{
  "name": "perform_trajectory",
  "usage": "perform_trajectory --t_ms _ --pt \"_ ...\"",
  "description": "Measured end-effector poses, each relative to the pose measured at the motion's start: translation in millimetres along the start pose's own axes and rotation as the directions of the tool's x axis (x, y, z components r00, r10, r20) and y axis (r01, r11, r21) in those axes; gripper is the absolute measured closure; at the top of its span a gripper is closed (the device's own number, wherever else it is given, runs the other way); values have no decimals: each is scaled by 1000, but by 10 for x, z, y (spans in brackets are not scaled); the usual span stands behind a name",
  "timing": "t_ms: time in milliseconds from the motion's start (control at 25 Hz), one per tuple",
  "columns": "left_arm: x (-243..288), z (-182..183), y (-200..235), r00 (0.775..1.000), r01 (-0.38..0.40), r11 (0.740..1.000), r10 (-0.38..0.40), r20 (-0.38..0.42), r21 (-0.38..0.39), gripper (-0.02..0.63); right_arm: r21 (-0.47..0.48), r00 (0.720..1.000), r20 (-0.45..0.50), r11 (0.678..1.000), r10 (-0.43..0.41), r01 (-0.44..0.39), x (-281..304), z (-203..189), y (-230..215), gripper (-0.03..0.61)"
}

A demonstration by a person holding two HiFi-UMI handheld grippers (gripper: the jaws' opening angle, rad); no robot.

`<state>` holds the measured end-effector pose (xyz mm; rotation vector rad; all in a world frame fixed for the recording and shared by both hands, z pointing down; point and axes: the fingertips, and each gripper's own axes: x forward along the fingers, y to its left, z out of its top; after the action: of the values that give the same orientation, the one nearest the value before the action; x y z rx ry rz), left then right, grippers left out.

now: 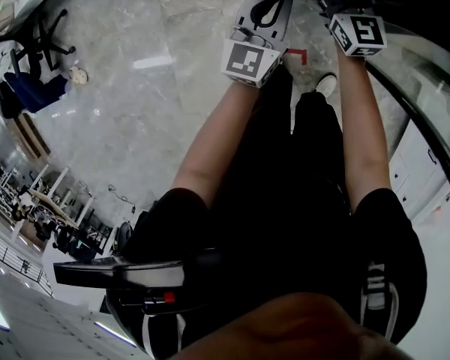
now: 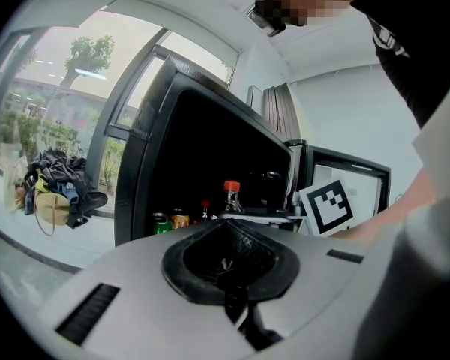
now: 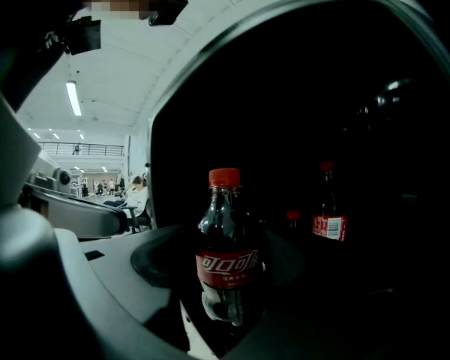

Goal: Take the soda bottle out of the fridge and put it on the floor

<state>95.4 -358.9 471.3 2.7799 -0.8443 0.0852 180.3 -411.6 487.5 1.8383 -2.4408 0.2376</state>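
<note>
Right gripper [image 3: 232, 313] is clamping the soda bottle [image 3: 226, 265] between its jaws, and the bottle is standing upright with its red cap on top. It is sitting right against the dark fridge [image 3: 375, 96] opening, though whether just inside or just outside is not showing. Beyond it and to its right, a second red-capped bottle [image 3: 328, 217] is standing deeper in. Left gripper [image 2: 226, 235] is hovering with its jaws pressed together, gripping nothing. Past its tips, a green can [image 2: 161, 222] and an orange can [image 2: 180, 220] are sitting low in the fridge.
</note>
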Motion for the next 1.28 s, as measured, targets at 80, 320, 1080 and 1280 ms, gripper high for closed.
perform_trajectory --t_ms 80,320,1080,1280 --pt "-119 56 -27 1000 -15 1000 15 -21 3 612 0 1000 -8 1000 29 -29 -163 82 127 293" --pt "-347 355 -230 999 -34 999 33 39 28 612 -1 990 17 990 143 -143 -711 390 456 295" --pt "-1435 565 -1664 971 -234 966 225 82 110 612 -65 853 47 854 519 -516 -2371 848 1161 296" --pt "-1668 366 -1714 949 -311 948 307 65 61 612 -51 808 -4 807 589 -589 -2384 560 1358 296"
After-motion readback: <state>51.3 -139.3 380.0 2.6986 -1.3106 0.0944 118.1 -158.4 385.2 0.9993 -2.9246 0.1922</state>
